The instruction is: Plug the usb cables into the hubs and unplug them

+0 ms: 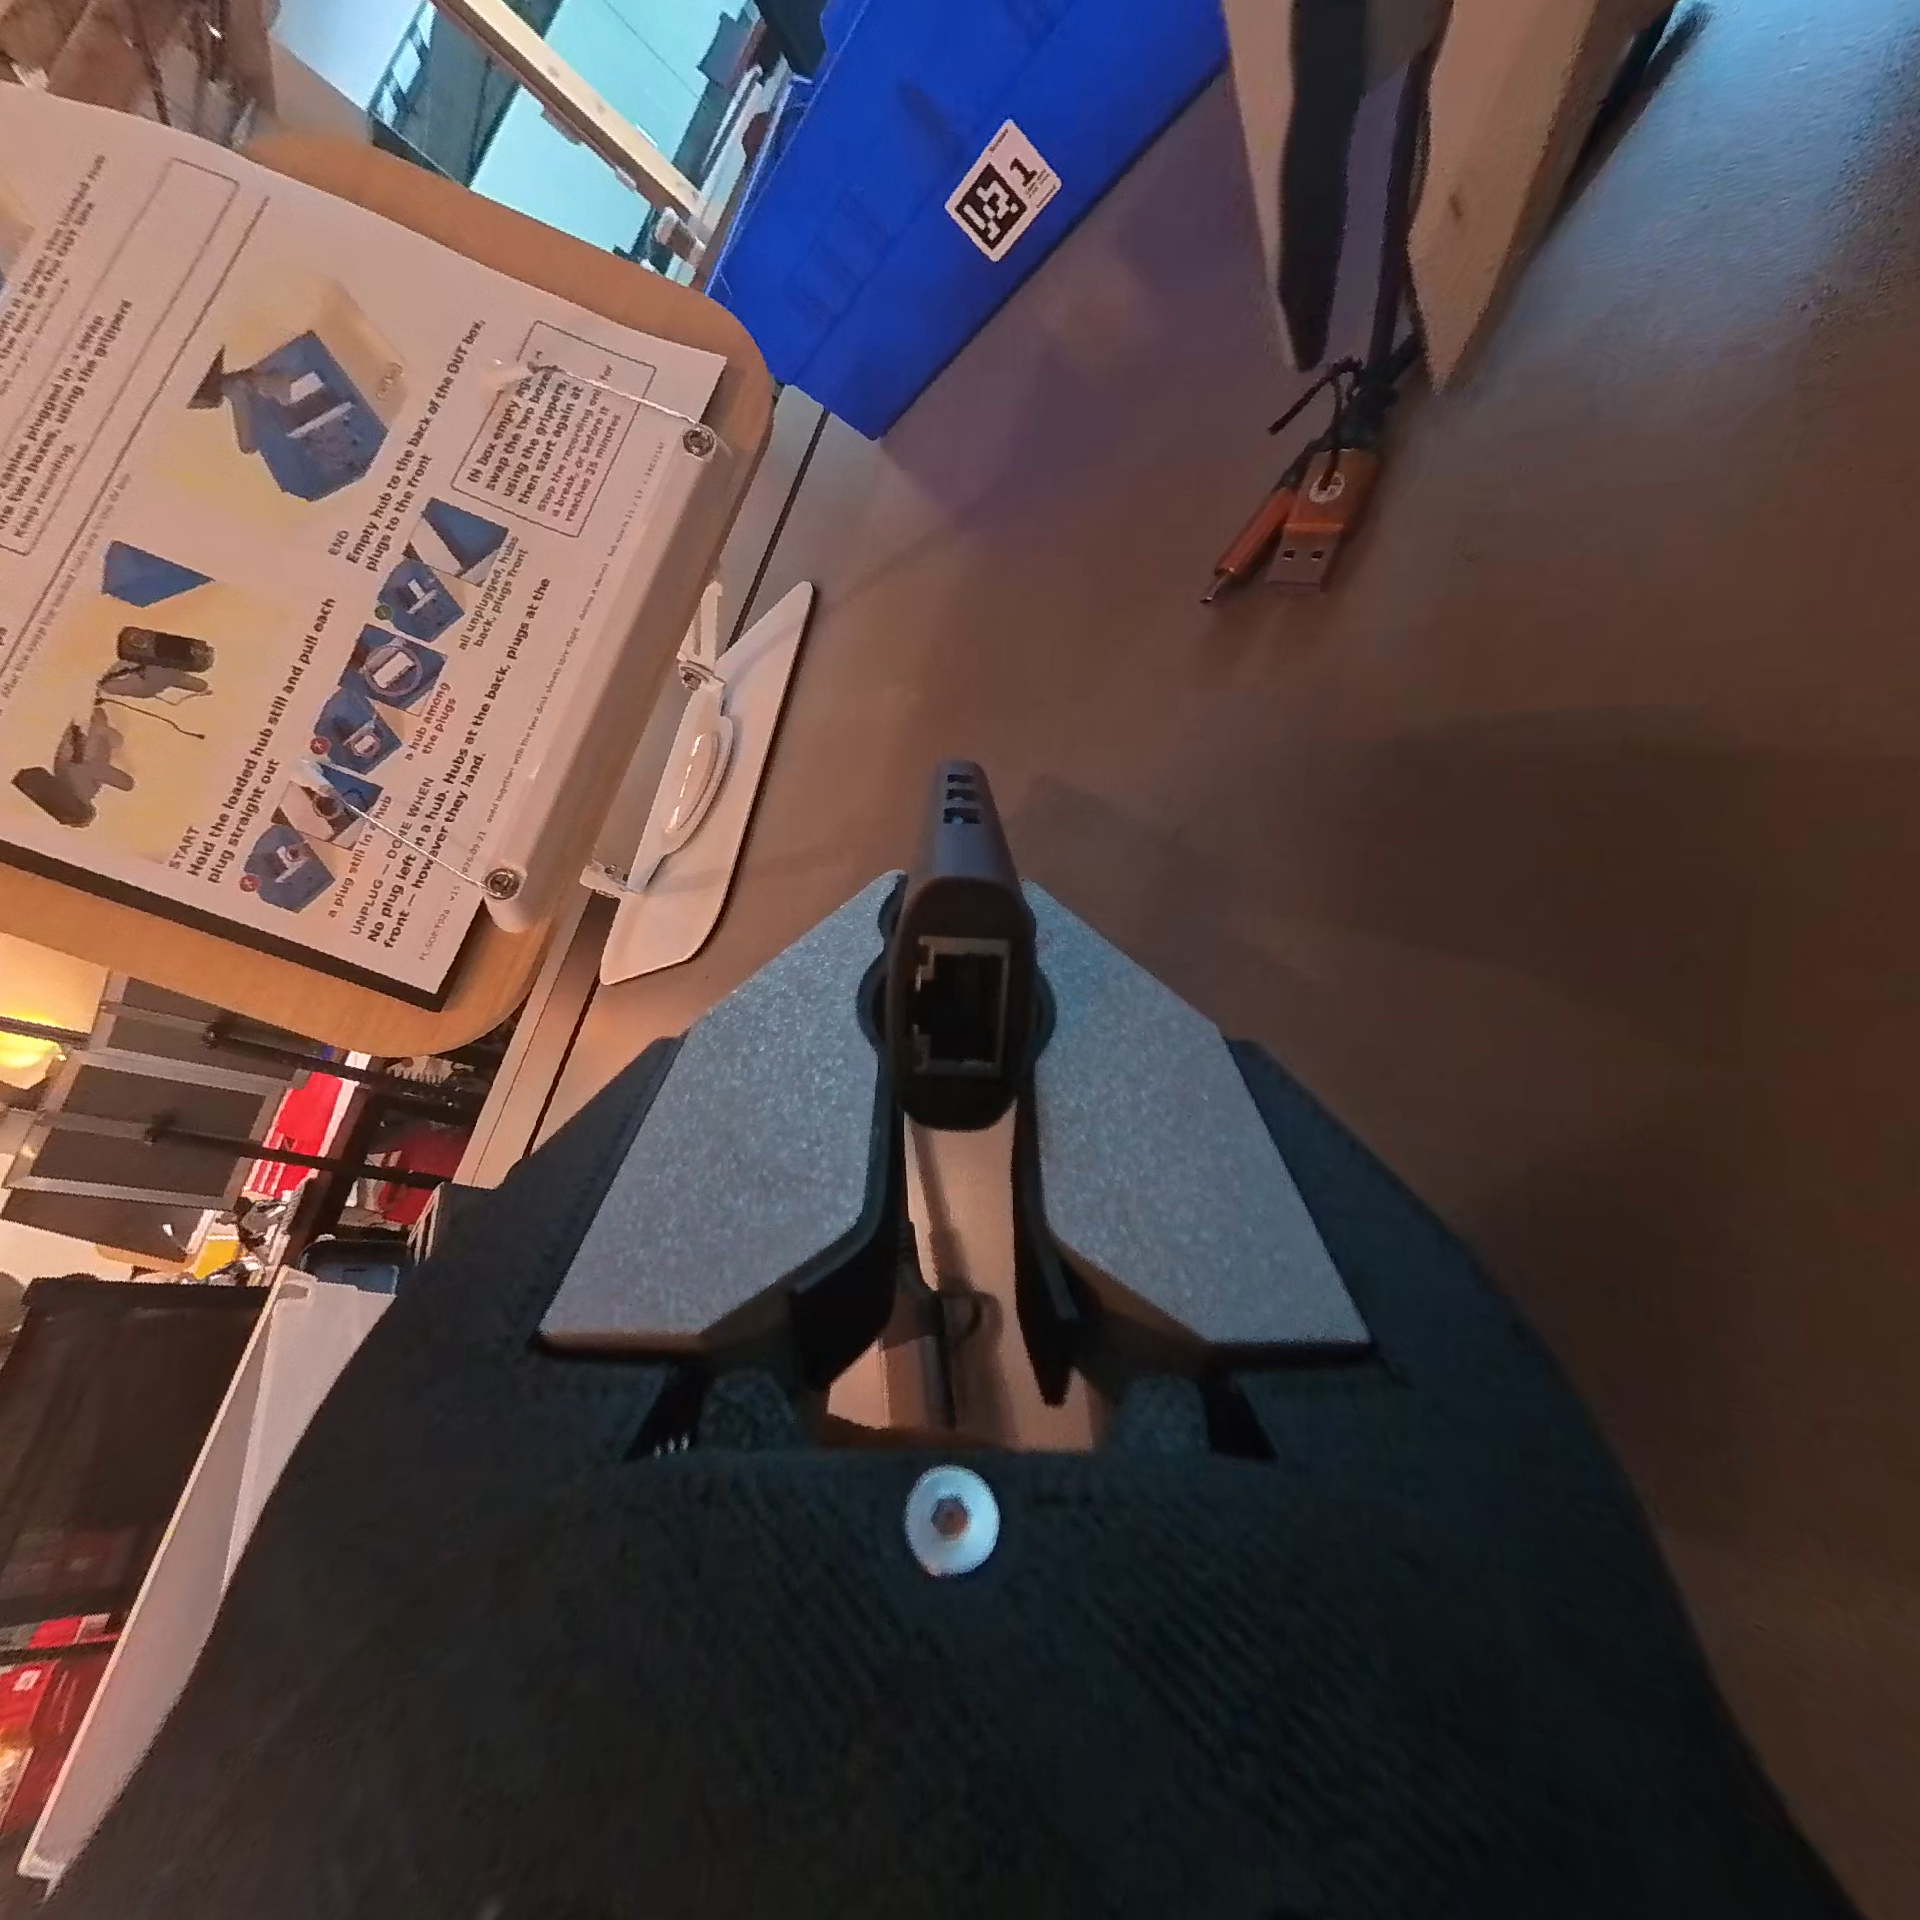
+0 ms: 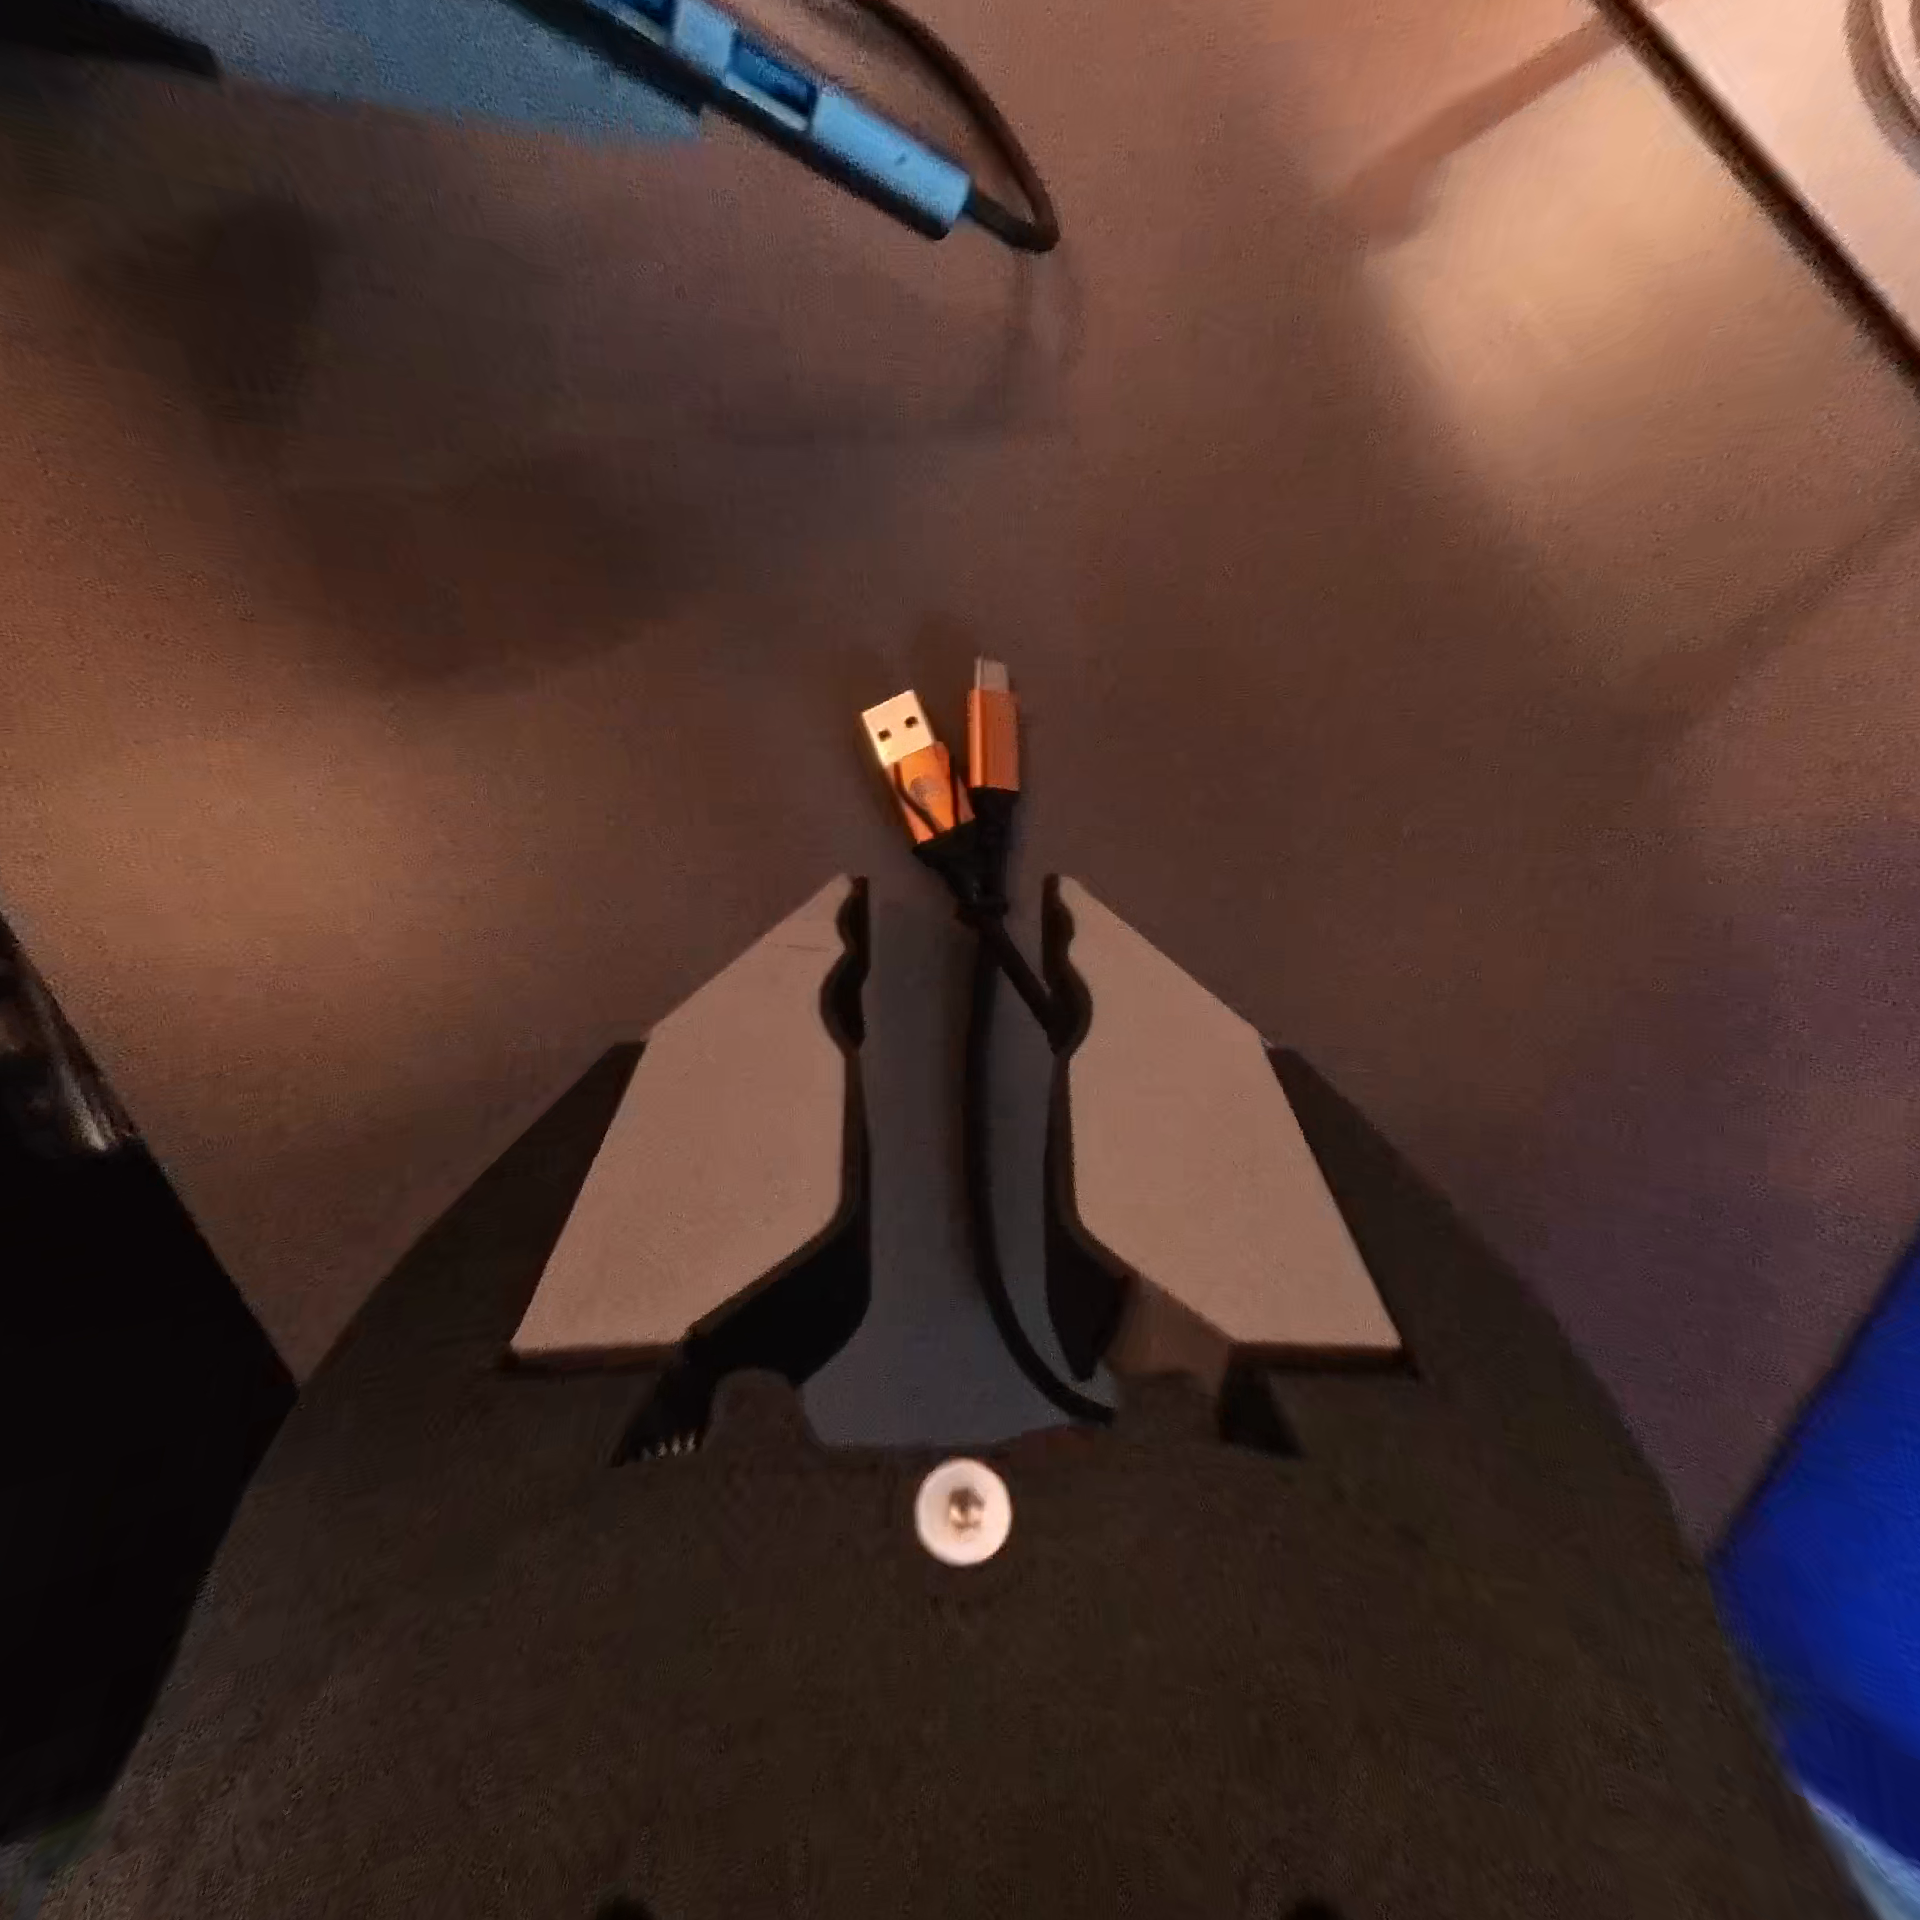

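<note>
My left gripper (image 1: pixel 961 920) is shut on a dark grey hub (image 1: pixel 961 997), held above the table with its network-port end facing the camera. The hub also shows at the top left of the right wrist view (image 2: pixel 831 114), with its USB ports and black lead in sight. An orange USB cable (image 2: pixel 925 769) lies on the table, its two plugs side by side just beyond my right gripper (image 2: pixel 954 894). That gripper is open, and the cable's black cord runs between its fingers. In the left wrist view the cable (image 1: pixel 1309 520) lies far right, under the right gripper (image 1: pixel 1371 369).
A blue bin (image 1: pixel 935 208) with a square-code tag stands at the back, and shows again at the lower right of the right wrist view (image 2: pixel 1829 1558). An instruction sheet on a wooden board (image 1: pixel 312 520) stands at the left on a white stand (image 1: pixel 717 779). The left gripper's tips are roughly 12 centimeters from the right gripper's.
</note>
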{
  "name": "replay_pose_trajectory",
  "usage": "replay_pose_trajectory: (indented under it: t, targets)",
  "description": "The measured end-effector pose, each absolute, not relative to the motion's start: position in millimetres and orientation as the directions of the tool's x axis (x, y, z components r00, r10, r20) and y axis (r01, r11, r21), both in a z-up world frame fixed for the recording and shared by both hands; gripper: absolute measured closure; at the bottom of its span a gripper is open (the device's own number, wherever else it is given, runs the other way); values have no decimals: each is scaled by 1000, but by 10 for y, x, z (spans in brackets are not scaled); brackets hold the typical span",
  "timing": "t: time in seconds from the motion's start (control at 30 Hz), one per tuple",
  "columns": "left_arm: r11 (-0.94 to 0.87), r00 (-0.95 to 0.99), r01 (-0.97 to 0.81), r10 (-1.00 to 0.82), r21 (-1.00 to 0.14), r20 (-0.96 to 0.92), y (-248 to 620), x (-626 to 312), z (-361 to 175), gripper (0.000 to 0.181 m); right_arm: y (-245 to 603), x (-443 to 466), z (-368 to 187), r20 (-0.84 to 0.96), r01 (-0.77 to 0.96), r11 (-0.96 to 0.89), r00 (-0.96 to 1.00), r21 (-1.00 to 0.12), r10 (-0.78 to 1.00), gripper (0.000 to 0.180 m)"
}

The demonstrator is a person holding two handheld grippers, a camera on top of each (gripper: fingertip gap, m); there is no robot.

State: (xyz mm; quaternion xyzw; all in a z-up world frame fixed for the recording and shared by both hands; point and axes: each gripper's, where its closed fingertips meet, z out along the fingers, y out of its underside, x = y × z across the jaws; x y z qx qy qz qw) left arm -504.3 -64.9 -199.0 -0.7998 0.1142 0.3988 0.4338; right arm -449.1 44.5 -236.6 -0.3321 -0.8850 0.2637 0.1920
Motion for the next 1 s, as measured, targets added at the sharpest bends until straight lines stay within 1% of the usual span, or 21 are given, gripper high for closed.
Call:
replay_pose_trajectory:
  t: [0.03, 0.1, 0.17, 0.23, 0.27, 0.33, 0.4, 0.53, 0.67, 0.8, 1.0]
  targets:
    - [-599, 655, -530, 161, -601, -738, -647, -5041, -1993, 167, 442, -4481, -2389, 189, 456, 674, -730, -581, 657, 153]
    - [-602, 651, -534, 154, -593, -743, -642, -5035, -1999, 167, 411, -4477, -2429, 215, 410, 714, -763, -568, 609, 153]
    - [-606, 645, -540, 148, -584, -750, -640, -5030, -2005, 166, 343, -4509, -2436, 233, 361, 730, -786, -580, 573, 151]
    - [-606, 645, -540, 147, -583, -750, -640, -5028, -2007, 167, 295, -4560, -2435, 272, 303, 753, -801, -585, 534, 156]
    - [-606, 646, -539, 149, -585, -749, -641, -5028, -2005, 167, 299, -4598, -2439, 302, 274, 766, -801, -582, 517, 162]
    - [-604, 647, -539, 149, -587, -748, -643, -5027, -2003, 167, 309, -4655, -2442, 322, 236, 769, -806, -595, 497, 164]
    - [-603, 643, -547, 142, -580, -753, -642, -5017, -2007, 167, 312, -4625, -2425, 254, 240, 730, -831, -640, 496, 169]
    - [-596, 631, -567, 129, -569, -765, -621, -4981, -1998, 167, 273, -4497, -2373, 125, 206, 619, -886, -758, 447, 170]
    - [-587, 623, -585, 117, -560, -773, -597, -4943, -1994, 167, 220, -4410, -2135, 19, 192, 478, -915, -857, 402, 170]
    - [-592, 609, -595, 110, -544, -786, -593, -4940, -1997, 166, 234, -4415, -2043, -73, 241, 399, -917, -885, 392, 170]
    - [-603, 580, -609, 105, -515, -808, -591, -4953, -1994, 167, 215, -4392, -2032, -107, 264, 382, -917, -886, 384, 171]
